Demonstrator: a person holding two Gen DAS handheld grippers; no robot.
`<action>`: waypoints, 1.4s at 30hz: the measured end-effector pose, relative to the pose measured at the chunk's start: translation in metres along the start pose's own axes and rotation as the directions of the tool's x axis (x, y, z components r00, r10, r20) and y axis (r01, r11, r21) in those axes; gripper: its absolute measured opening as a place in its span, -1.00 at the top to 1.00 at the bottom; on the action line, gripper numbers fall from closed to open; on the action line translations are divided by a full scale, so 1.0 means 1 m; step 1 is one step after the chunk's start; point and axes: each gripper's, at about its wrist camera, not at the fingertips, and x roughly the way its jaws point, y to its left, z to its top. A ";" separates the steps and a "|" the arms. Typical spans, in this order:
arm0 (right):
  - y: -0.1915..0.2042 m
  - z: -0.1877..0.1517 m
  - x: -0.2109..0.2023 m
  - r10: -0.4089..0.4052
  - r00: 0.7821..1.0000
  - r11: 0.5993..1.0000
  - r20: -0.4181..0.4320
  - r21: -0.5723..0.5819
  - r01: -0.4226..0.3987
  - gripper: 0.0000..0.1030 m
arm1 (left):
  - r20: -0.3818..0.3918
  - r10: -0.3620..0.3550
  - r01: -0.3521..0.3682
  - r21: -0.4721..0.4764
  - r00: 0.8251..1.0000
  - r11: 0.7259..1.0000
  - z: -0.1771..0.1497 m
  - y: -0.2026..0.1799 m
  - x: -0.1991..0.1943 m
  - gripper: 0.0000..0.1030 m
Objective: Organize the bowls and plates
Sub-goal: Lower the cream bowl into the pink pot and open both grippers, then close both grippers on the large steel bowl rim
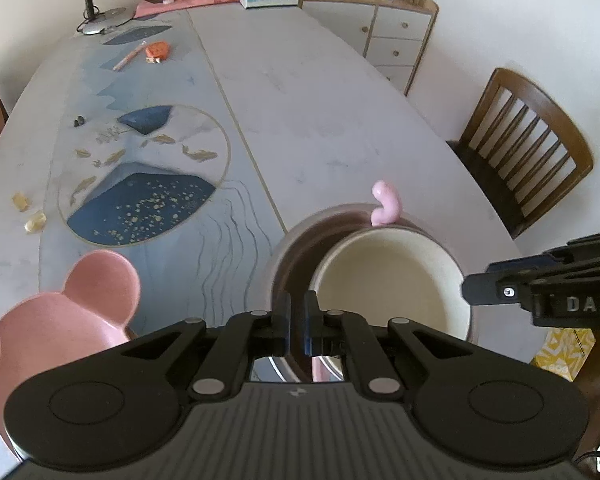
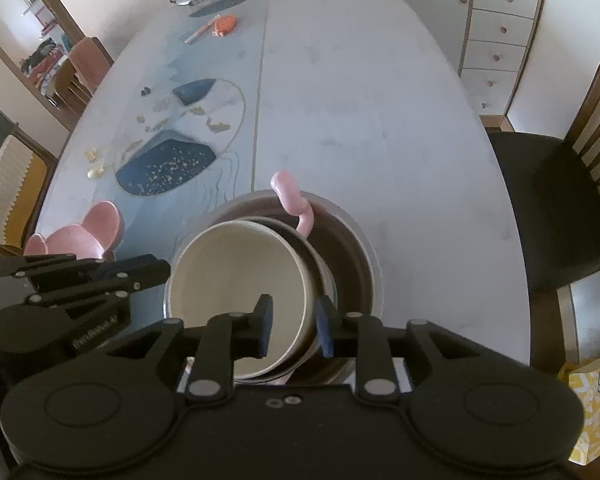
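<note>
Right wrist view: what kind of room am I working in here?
Most likely a home dining room: a large oval dining table with wooden chairs drawn up to it, and a drawer cabinet against the wall.

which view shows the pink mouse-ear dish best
The left wrist view. There the pink mouse-ear dish sits large and close at lower left, one ear and the hollow body clear, though the left gripper's body covers its near edge. In the right wrist view the dish is smaller, farther off, partly behind the left gripper.
</note>
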 end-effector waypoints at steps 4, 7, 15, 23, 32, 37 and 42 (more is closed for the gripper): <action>-0.009 0.001 -0.009 0.016 1.000 1.000 0.019 0.012 -0.016 0.31 | 0.006 -0.001 0.001 -0.010 1.000 1.000 0.003 0.011 -0.005 0.83; -0.016 0.000 -0.011 0.018 0.999 0.999 0.028 0.027 -0.019 0.25 | 0.006 -0.001 0.001 -0.030 1.000 1.000 0.003 0.020 -0.005 0.78; -0.041 -0.008 -0.009 0.027 0.998 0.997 0.051 0.077 -0.031 -0.18 | -0.006 0.024 -0.025 -0.077 1.000 0.997 0.001 0.038 0.005 -0.08; -0.074 -0.018 0.004 0.048 0.998 0.991 0.039 0.125 -0.053 -0.30 | -0.043 0.002 -0.006 -0.088 0.999 0.996 -0.013 0.047 0.022 -0.08; -0.074 -0.037 0.027 0.092 0.996 0.988 -0.020 0.128 -0.089 -0.24 | -0.065 -0.027 0.019 -0.114 0.998 0.993 -0.022 0.059 0.037 -0.08; -0.073 -0.044 0.037 0.112 0.993 0.983 -0.043 0.150 -0.105 -0.16 | -0.059 -0.057 0.049 -0.128 0.997 0.991 -0.017 0.060 0.041 -0.08; -0.068 -0.051 0.045 0.136 0.989 0.976 -0.058 0.179 -0.124 -0.07 | -0.072 -0.092 0.082 -0.135 0.993 0.988 -0.012 0.058 0.049 -0.06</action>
